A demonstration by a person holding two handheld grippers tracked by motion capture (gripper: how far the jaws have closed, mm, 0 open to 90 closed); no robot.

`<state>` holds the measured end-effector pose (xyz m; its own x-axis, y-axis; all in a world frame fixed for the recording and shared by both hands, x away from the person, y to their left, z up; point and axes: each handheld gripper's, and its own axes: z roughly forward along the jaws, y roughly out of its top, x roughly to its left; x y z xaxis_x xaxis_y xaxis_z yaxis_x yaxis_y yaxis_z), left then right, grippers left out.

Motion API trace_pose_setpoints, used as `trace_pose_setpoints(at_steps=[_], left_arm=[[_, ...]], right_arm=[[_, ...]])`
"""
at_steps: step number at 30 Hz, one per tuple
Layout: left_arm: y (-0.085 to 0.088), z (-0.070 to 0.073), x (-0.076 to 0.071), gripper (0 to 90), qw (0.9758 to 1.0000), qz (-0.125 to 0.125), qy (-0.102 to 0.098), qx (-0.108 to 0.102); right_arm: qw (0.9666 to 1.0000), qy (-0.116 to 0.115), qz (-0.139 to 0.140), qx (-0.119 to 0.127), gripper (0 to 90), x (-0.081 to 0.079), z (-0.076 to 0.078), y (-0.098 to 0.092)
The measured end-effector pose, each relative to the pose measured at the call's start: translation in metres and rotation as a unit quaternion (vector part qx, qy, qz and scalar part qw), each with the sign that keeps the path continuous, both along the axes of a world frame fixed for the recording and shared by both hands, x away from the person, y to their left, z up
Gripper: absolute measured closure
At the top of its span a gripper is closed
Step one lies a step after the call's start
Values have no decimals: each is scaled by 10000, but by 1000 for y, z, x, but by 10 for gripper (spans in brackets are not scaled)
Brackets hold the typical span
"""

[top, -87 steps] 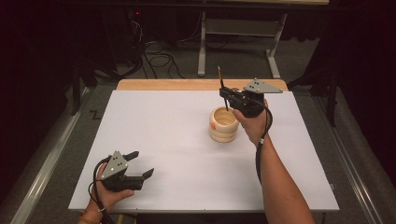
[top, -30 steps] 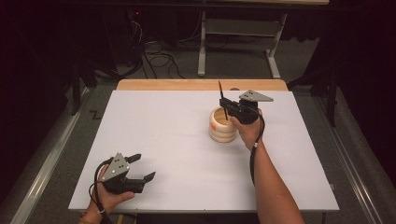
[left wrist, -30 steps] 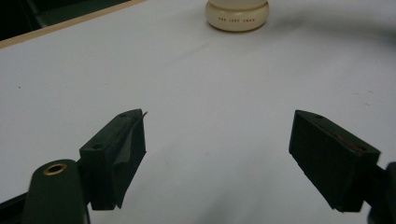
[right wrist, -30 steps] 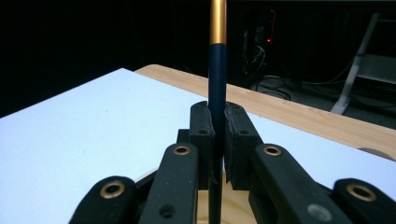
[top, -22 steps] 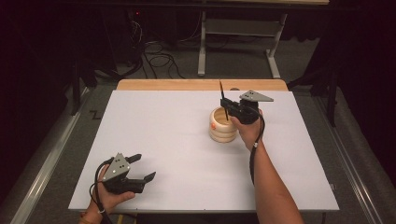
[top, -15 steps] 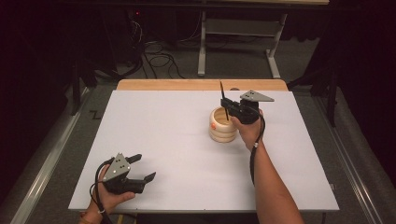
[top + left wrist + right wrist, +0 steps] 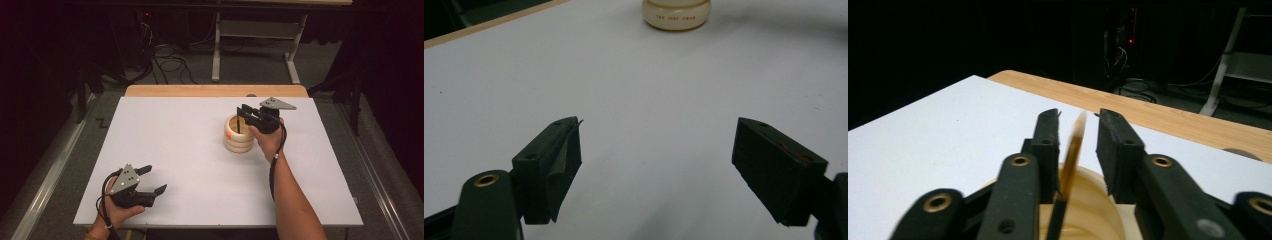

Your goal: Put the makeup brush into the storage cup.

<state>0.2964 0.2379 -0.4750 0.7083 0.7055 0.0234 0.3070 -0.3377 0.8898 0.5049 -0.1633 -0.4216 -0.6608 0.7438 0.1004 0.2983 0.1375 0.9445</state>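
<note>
I see the white table (image 7: 200,150) reaching from the near edge back to a strip of bare wood (image 7: 215,90) along its far edge. Right of centre, toward the far edge, stands a cream ribbed holder (image 7: 238,134), open at the top. My right gripper (image 7: 243,114) hangs just over the holder's right rim, with my right hand (image 7: 267,137) behind it. In the right gripper view its jaws stand a little apart, with a thin stick (image 7: 1071,155), amber on top and dark lower down, upright in the gap. The stick lies against the left jaw, clear of the right one, and its lower end goes down into the holder. My left gripper (image 7: 152,181) sits near the table's near-left corner, jaws spread wide with nothing between them, well apart from the holder.
</note>
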Motion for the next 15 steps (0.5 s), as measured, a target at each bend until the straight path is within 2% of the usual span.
trace_pose_setpoints(at_steps=[4, 11, 15], left_arm=[[0, 0, 0, 206, 10000, 5, 2, 0], [-1, 0, 1, 207, 10000, 27, -3, 8], [-2, 0, 1, 207, 10000, 27, 4, 42]], right_arm=[[10000, 0, -17, 16, 680, -1, 1, -3], [9999, 20, -47, -132, 617, -3, 2, -4], [9999, 45, -76, -102, 553, -4, 4, -7]])
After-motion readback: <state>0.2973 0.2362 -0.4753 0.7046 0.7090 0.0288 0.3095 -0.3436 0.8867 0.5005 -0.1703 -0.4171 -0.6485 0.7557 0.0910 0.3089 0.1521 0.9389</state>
